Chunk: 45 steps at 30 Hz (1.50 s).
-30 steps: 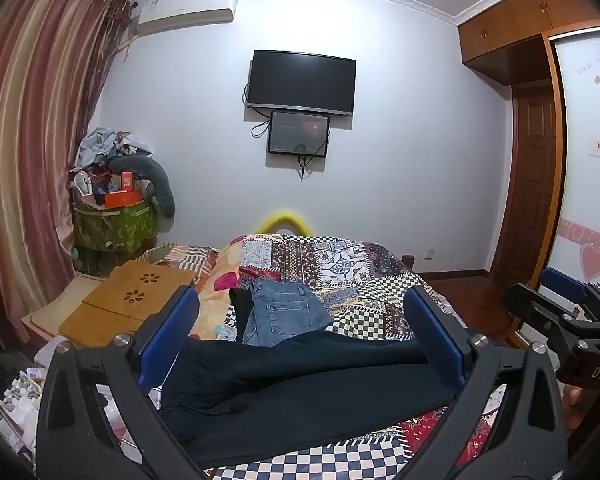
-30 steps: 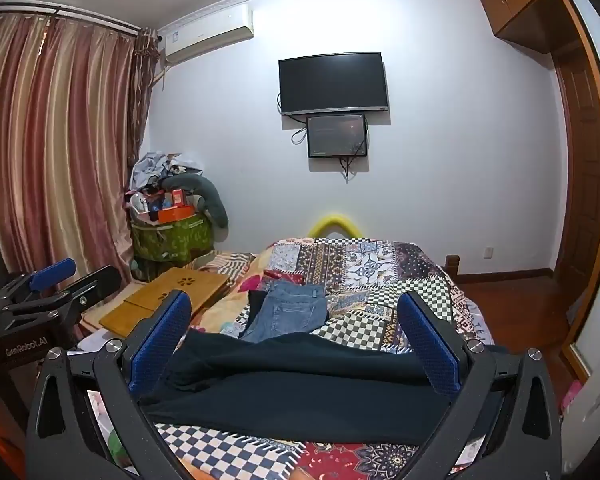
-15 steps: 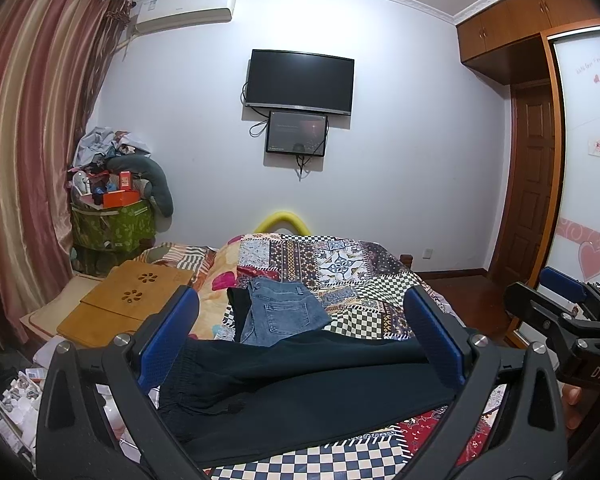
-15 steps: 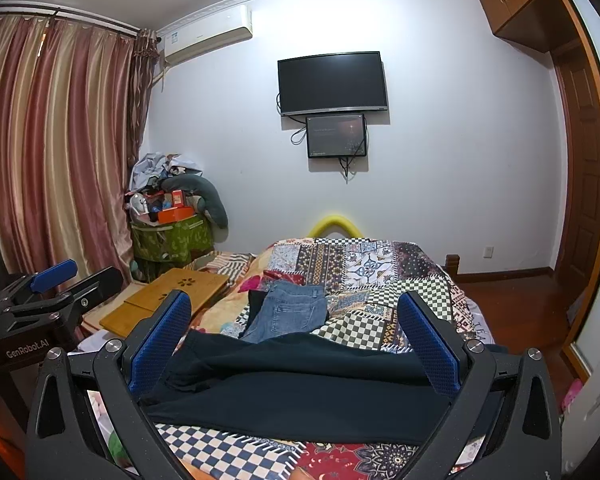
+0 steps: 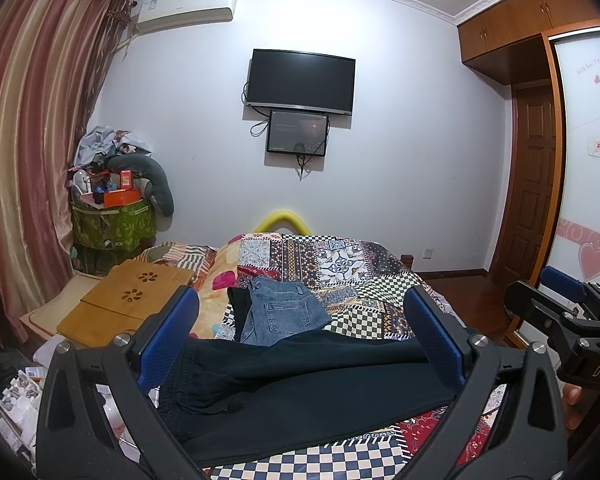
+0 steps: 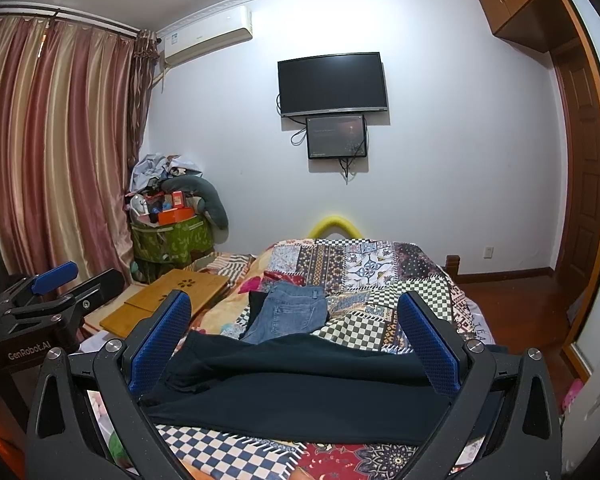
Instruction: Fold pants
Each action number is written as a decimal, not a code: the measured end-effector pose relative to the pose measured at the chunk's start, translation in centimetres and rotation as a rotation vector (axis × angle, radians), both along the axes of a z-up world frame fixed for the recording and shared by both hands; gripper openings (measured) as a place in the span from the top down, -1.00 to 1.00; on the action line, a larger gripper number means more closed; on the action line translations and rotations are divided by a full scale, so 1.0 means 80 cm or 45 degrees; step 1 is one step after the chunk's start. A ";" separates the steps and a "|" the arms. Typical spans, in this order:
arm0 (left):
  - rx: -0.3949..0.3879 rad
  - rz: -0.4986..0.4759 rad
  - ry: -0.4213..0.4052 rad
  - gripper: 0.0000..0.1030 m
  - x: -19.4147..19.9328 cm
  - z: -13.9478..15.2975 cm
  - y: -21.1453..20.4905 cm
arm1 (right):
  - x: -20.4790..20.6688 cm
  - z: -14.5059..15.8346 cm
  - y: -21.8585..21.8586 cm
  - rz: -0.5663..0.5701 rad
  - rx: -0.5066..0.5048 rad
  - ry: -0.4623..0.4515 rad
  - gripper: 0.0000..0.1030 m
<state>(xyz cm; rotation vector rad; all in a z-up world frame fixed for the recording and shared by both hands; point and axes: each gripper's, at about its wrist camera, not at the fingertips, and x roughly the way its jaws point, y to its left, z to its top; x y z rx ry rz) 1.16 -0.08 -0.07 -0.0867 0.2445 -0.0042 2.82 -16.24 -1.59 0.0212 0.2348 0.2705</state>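
Jaws stand wide apart on my left gripper and right gripper, holding nothing (both hover clear). I see dark pants lying crosswise on the patchwork bed, near folded jeans.

even indoor light | sharp focus | fisheye-bent edges | dark corners

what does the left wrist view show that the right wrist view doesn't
Only the left wrist view shows the white wardrobe door with pink hearts and the right hand-held gripper. Only the right wrist view shows the left hand-held gripper. Both share the dark pants lying unfolded, the folded blue jeans behind them, the patchwork bedspread and the black wall television.
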 end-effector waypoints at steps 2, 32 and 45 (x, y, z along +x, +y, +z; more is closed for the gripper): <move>0.001 0.001 -0.002 -1.00 -0.001 0.000 0.001 | 0.002 0.000 0.002 0.000 0.000 0.001 -0.99; 0.000 -0.007 0.003 -1.00 0.001 -0.001 0.000 | -0.006 0.006 -0.006 0.000 0.006 0.001 -0.99; -0.007 0.012 0.086 -1.00 0.055 -0.018 0.016 | 0.037 -0.013 -0.011 -0.025 -0.009 0.083 -0.99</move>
